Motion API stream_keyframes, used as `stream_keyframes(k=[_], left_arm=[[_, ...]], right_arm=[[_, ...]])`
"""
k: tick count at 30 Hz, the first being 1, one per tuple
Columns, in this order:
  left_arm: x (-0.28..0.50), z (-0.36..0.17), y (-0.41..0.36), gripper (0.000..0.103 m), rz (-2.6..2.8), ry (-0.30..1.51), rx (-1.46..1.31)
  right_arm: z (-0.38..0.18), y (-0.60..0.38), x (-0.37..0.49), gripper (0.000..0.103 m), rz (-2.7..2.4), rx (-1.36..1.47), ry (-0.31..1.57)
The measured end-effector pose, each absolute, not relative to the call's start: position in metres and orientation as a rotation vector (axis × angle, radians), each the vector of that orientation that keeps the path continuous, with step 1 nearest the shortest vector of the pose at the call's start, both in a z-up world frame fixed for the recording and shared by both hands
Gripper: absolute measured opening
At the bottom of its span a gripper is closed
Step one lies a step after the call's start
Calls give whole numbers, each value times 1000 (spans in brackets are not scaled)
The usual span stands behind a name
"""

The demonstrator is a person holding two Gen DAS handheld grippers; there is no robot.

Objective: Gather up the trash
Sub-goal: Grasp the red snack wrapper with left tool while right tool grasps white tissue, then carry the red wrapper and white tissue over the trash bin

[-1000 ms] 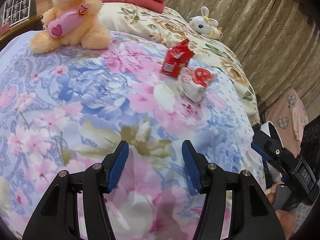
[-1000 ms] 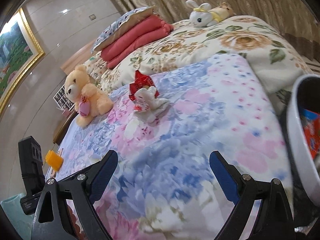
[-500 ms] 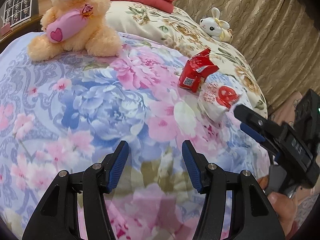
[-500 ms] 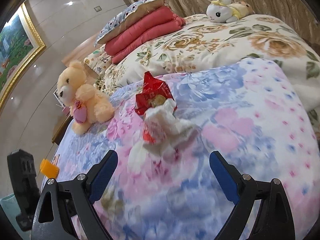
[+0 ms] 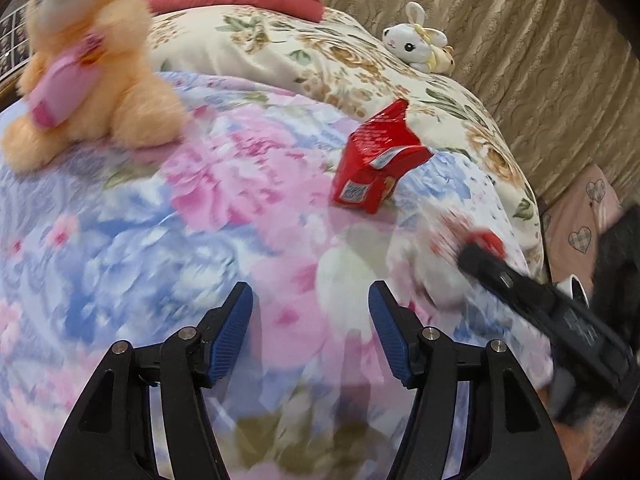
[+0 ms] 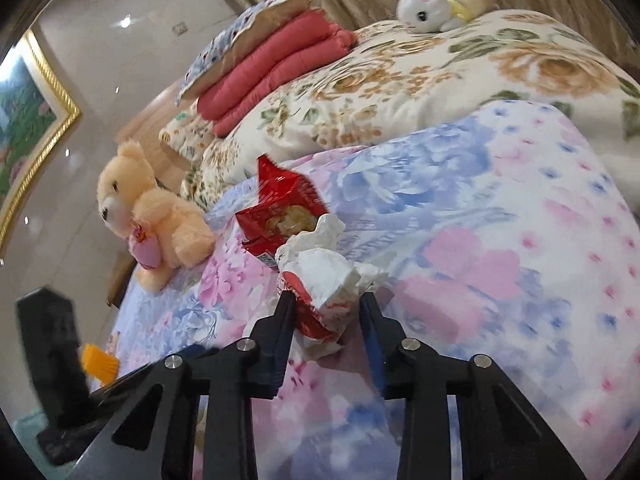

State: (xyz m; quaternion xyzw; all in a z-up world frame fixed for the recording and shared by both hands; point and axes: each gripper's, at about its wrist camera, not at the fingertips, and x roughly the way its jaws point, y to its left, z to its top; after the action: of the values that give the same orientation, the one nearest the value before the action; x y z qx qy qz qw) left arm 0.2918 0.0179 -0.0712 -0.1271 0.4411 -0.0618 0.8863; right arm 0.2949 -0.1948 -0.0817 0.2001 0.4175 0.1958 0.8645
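While the right hand-held gripper (image 6: 326,308) closes on a crumpled wrapper (image 6: 328,276), the left hand-held gripper (image 5: 310,328) hangs empty over the bed (image 5: 120,240)

From the left: a teddy (image 5: 92,80) sits at the bed's far side; the left jaws are opening, nothing between them; the red packet (image 5: 376,168) lies mid-bed, touching the wrapper as the right view shows it. Both look light, soft and crinkly, likely slippery; pinch the bunched middle, not a loose edge
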Motion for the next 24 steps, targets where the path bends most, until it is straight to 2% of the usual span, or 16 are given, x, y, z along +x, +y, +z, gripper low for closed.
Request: stream_keyframes(k=[8, 14, 16, 17, 18, 22, 24], left_arm=[[332, -72, -7, 76, -153, 884, -248], [352, -70, -18, 76, -116, 850, -204], [354, -69, -18, 61, -118, 830, -206], [355, -70, -18, 39, -133, 836, -215], [357, -73, -18, 22, -144, 852, -222], [351, -71, -12, 17, -137, 831, -244], [343, -70, -12, 11, -133, 830, -242]], right_arm=[[-89, -250, 260, 33, 329, 566, 840], [-89, -251, 263, 33, 318, 563, 834], [-85, -243, 263, 33, 311, 514, 824], [-84, -240, 262, 33, 311, 491, 816], [-81, -235, 260, 33, 310, 459, 807], [-78, -227, 255, 33, 309, 391, 791], [-79, -229, 256, 33, 306, 405, 791]])
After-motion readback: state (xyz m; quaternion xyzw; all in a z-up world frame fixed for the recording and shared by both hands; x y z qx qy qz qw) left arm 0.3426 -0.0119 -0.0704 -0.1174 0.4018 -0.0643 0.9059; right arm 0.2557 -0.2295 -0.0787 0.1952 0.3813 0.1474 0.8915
